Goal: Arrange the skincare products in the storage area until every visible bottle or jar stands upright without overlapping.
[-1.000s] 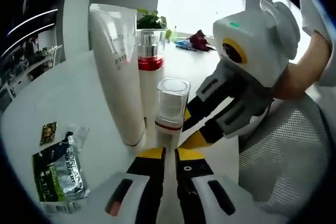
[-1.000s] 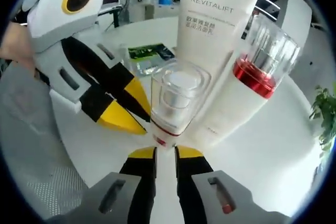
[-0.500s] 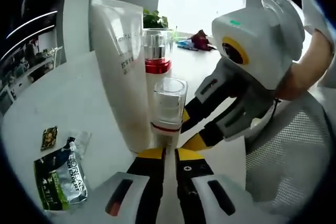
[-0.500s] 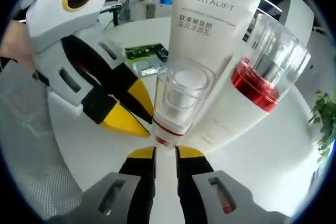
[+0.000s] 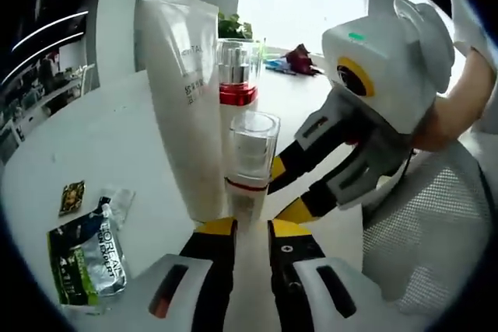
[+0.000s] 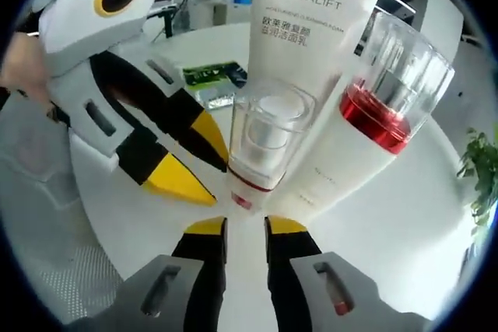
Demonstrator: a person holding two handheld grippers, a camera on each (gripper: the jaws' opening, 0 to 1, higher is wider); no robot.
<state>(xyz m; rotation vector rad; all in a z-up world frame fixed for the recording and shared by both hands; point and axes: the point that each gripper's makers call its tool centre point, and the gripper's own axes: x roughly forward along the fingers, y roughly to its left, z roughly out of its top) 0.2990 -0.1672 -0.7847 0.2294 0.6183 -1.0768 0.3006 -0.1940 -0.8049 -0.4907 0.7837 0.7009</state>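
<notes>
small clear-capped bottle [image 5: 250, 162] stands upright against the tube [image 5: 185, 91], so both grippers [image 5: 250, 227] [image 6: 244, 227] hover beside it, jaws narrow, gripping nothing.

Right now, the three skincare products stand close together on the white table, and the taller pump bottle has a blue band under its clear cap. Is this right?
Not quite: the band on the taller pump bottle is red, not blue, as the right gripper view shows. The rest holds: it stands close together with the small pump bottle and the white tube on the white table.
</notes>
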